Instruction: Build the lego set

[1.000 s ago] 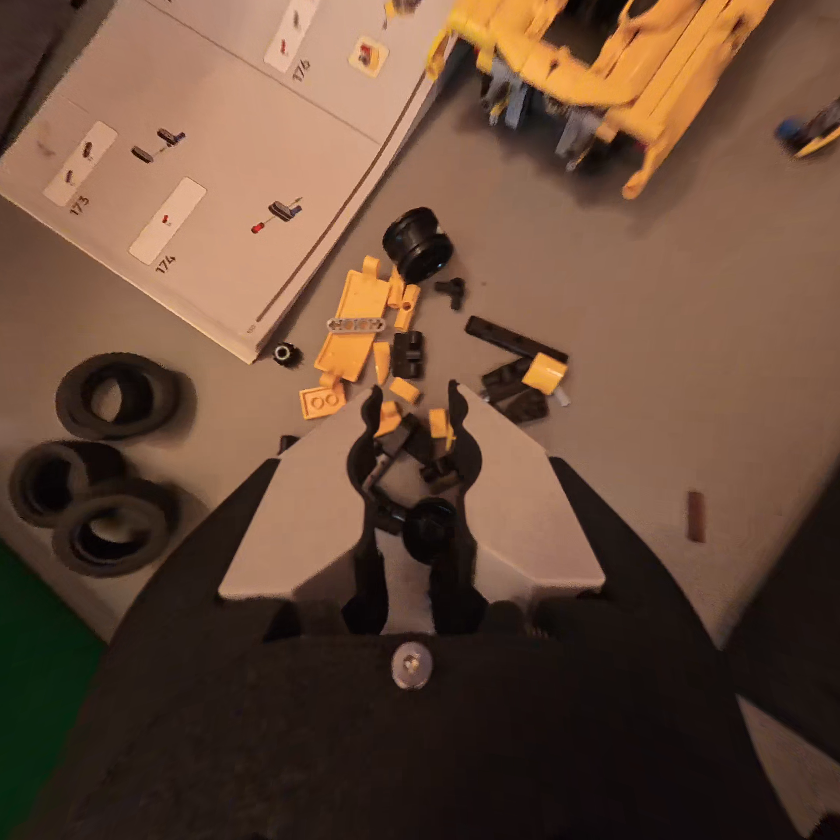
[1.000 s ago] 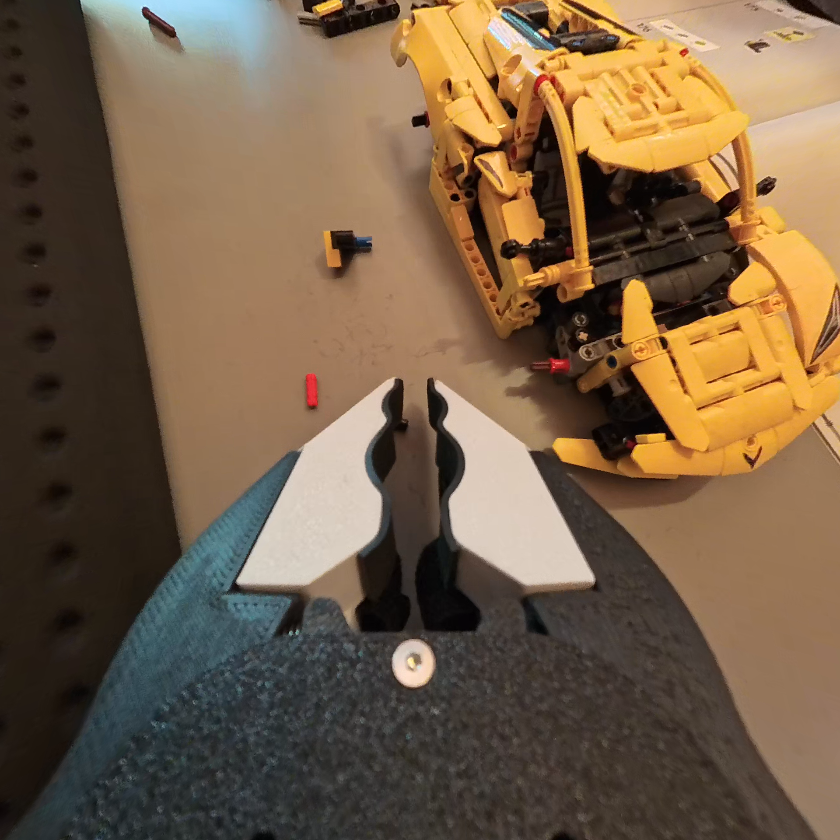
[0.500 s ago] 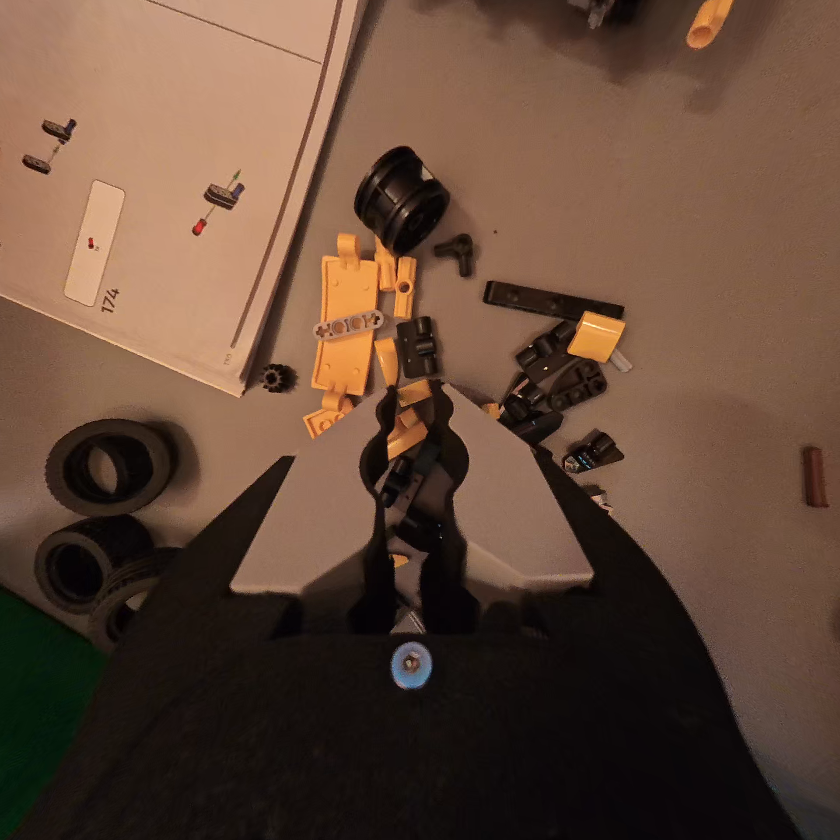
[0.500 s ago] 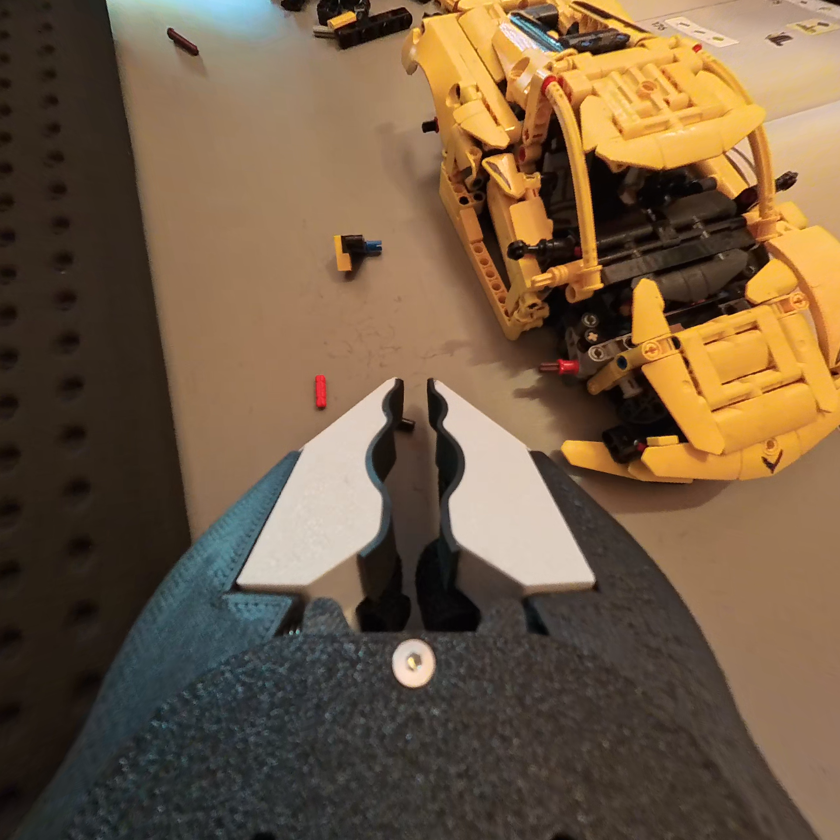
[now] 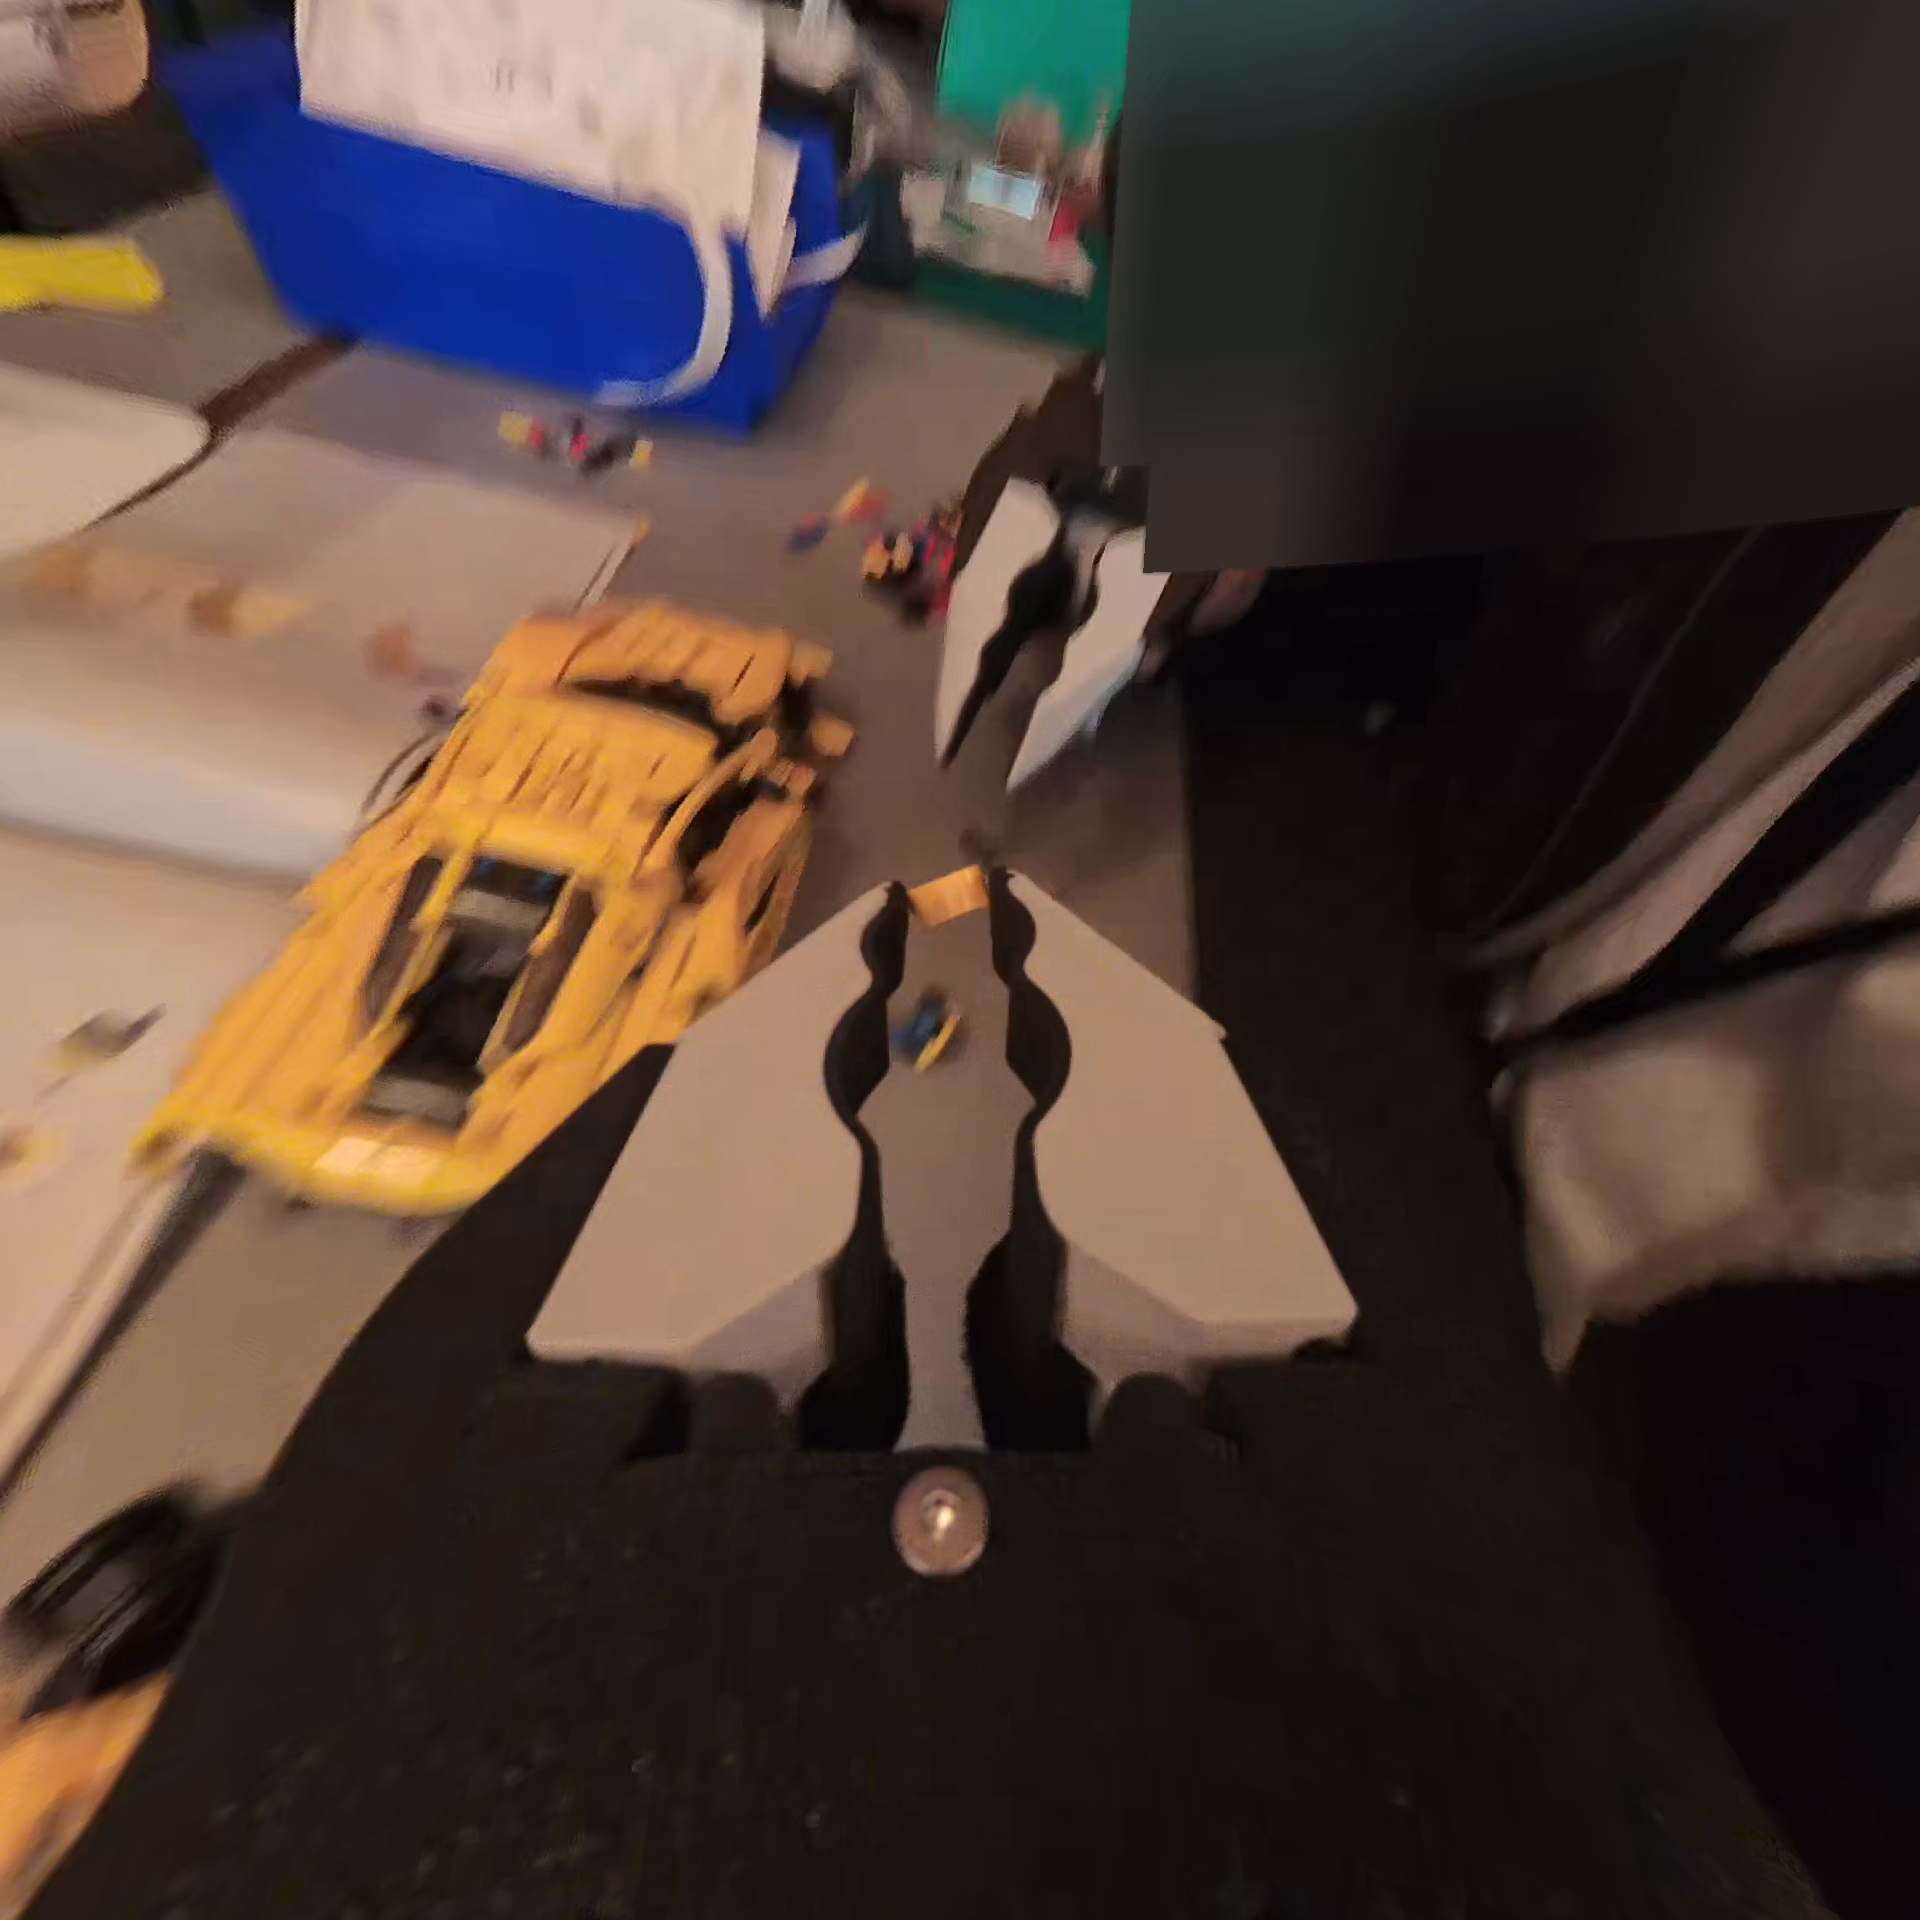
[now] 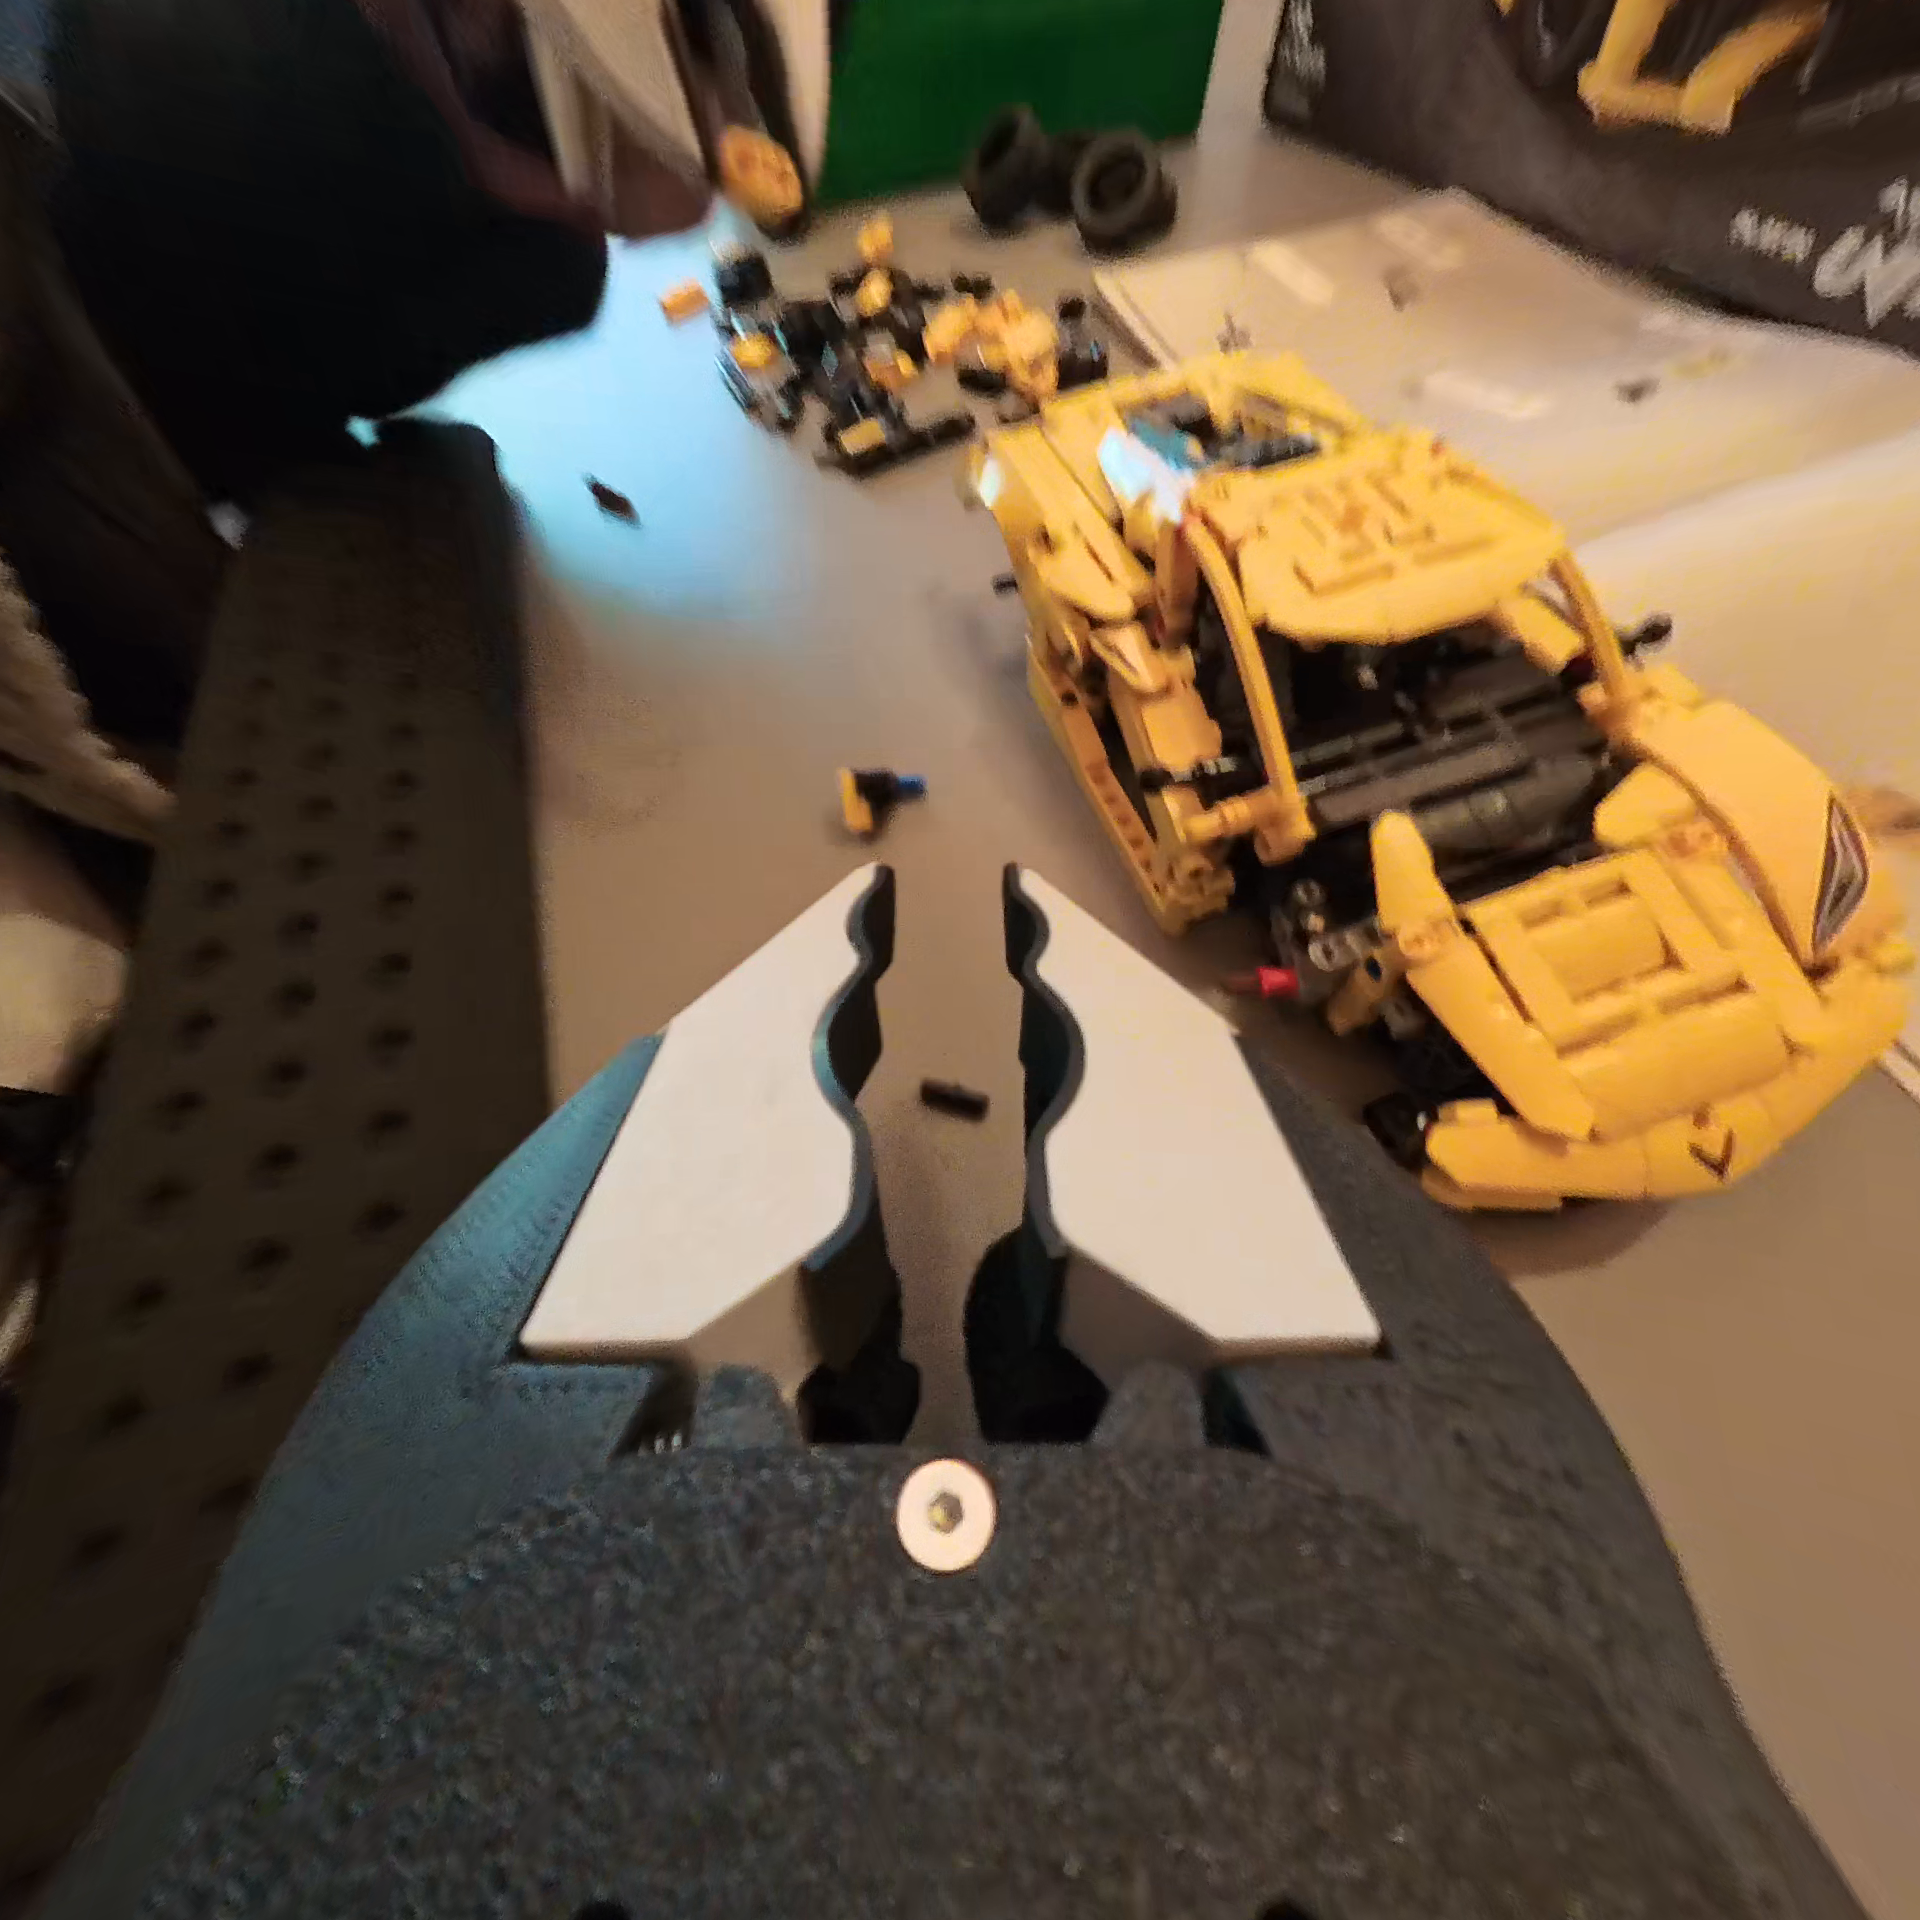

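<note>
The partly built yellow lego car (image 5: 520, 914) stands on the grey table, left of my left gripper (image 5: 948, 883). That gripper is shut on a small yellow piece (image 5: 948, 896), pinched at the fingertips above the table. A small yellow, black and blue piece (image 5: 928, 1023) lies below it. My right gripper (image 6: 945, 883) is open and empty, just above a black pin (image 6: 951, 1098) on the table. The same small piece (image 6: 873, 795) lies ahead of it, and the car (image 6: 1403, 779) is to its right. The right gripper also shows in the left wrist view (image 5: 1039, 634).
A pile of loose yellow and black pieces (image 6: 883, 353) and black tyres (image 6: 1081, 182) lie at the far end. The instruction booklet (image 6: 1455, 343) and the dark set box (image 6: 1558, 156) lie behind the car. A perforated dark panel (image 6: 312, 831) runs along the left. A blue bin (image 5: 499, 239) stands beyond the table. The tips of one gripper are about 15 cm away from the tips of the other. Left tips and right tips are each some 20 cm from the perforated dark panel (image 6: 312, 831).
My left gripper closed on a yellow piece in the parts pile, lifted it and swung toward the car. My right gripper drew back and its jaws opened a little wider.
</note>
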`<state>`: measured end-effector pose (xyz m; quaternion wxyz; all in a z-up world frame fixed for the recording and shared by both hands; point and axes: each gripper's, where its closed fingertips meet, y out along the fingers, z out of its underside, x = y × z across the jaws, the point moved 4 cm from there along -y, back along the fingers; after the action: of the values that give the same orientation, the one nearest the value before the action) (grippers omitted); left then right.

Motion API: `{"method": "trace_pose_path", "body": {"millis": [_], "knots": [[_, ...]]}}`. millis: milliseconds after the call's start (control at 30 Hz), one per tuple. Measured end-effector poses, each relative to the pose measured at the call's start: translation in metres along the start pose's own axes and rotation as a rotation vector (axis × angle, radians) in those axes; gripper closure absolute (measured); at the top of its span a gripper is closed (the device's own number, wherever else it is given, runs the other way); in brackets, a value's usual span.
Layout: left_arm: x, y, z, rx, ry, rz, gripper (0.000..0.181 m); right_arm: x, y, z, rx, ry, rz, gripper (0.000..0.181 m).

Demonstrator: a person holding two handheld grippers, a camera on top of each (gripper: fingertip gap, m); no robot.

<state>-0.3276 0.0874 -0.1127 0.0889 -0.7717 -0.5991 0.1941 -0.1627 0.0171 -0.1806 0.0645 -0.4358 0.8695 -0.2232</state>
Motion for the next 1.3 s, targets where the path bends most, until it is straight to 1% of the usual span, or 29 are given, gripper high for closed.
{"method": "trace_pose_path", "body": {"millis": [33, 100, 167, 200, 233, 300, 367, 433, 467, 533, 600, 667, 767, 833, 933, 1000, 1100, 1167, 1233, 1267, 1300], "knots": [[-0.009, 0.013, -0.009, -0.075, -0.037, 0.031, 0.166, 0.004, -0.002, -0.007, -0.046, -0.017, -0.02, 0.161], [-0.018, 0.032, -0.023, -0.219, -0.19, 0.114, 0.166, 0.012, -0.004, -0.02, -0.121, -0.072, -0.046, 0.159], [-0.025, 0.043, -0.032, -0.328, -0.375, 0.277, 0.166, 0.016, -0.001, -0.032, -0.152, -0.152, -0.054, 0.152], [-0.026, 0.047, -0.035, -0.372, -0.447, 0.342, 0.166, 0.018, -0.002, -0.042, -0.167, -0.19, -0.069, 0.151], [-0.023, 0.049, -0.037, -0.412, -0.501, 0.362, 0.166, 0.02, -0.004, -0.053, -0.182, -0.221, -0.092, 0.151], [-0.022, 0.049, -0.04, -0.494, -0.538, 0.418, 0.166, 0.018, -0.009, -0.078, -0.206, -0.279, -0.115, 0.151], [-0.024, 0.045, -0.042, -0.575, -0.537, 0.474, 0.166, 0.013, -0.009, -0.099, -0.242, -0.325, -0.119, 0.151], [-0.03, 0.037, -0.041, -0.628, -0.495, 0.551, 0.166, 0.013, -0.006, -0.109, -0.313, -0.307, -0.14, 0.149], [-0.031, 0.033, -0.04, -0.648, -0.488, 0.577, 0.166, 0.017, -0.006, -0.111, -0.383, -0.27, -0.165, 0.15], [-0.036, 0.028, -0.038, -0.638, -0.466, 0.636, 0.167, 0.028, -0.009, -0.112, -0.522, -0.152, -0.264, 0.151], [-0.043, 0.029, -0.037, -0.618, -0.434, 0.655, 0.167, 0.042, -0.012, -0.11, -0.541, -0.064, -0.395, 0.15], [-0.053, 0.031, -0.038, -0.59, -0.421, 0.724, 0.166, 0.047, -0.015, -0.109, -0.567, -0.072, -0.436, 0.153], [-0.062, 0.046, -0.032, -0.491, -0.428, 0.747, 0.166, 0.061, -0.019, -0.108, -0.552, -0.142, -0.504, 0.157], [-0.067, 0.051, -0.03, -0.458, -0.428, 0.77, 0.167, 0.069, -0.019, -0.104, -0.526, -0.212, -0.509, 0.159], [-0.07, 0.054, -0.027, -0.427, -0.436, 0.792, 0.167, 0.076, -0.016, -0.093, -0.445, -0.282, -0.521, 0.163], [-0.072, 0.057, -0.025, -0.398, -0.444, 0.803, 0.167, 0.078, -0.015, -0.089, -0.408, -0.311, -0.524, 0.166], [-0.077, 0.062, -0.021, -0.349, -0.446, 0.828, 0.167, 0.082, -0.015, -0.083, -0.366, -0.344, -0.548, 0.175], [-0.077, 0.063, -0.02, -0.339, -0.455, 0.828, 0.167, 0.082, -0.015, -0.082, -0.353, -0.353, -0.535, 0.175], [-0.068, 0.063, -0.022, -0.379, -0.479, 0.777, 0.167, 0.072, -0.014, -0.084, -0.356, -0.36, -0.449, 0.176], [-0.059, 0.064, -0.023, -0.406, -0.481, 0.707, 0.166, 0.061, -0.013, -0.085, -0.35, -0.332, -0.377, 0.176], [-0.049, 0.065, -0.023, -0.426, -0.463, 0.606, 0.164, 0.049, -0.011, -0.085, -0.343, -0.284, -0.319, 0.176]]}}
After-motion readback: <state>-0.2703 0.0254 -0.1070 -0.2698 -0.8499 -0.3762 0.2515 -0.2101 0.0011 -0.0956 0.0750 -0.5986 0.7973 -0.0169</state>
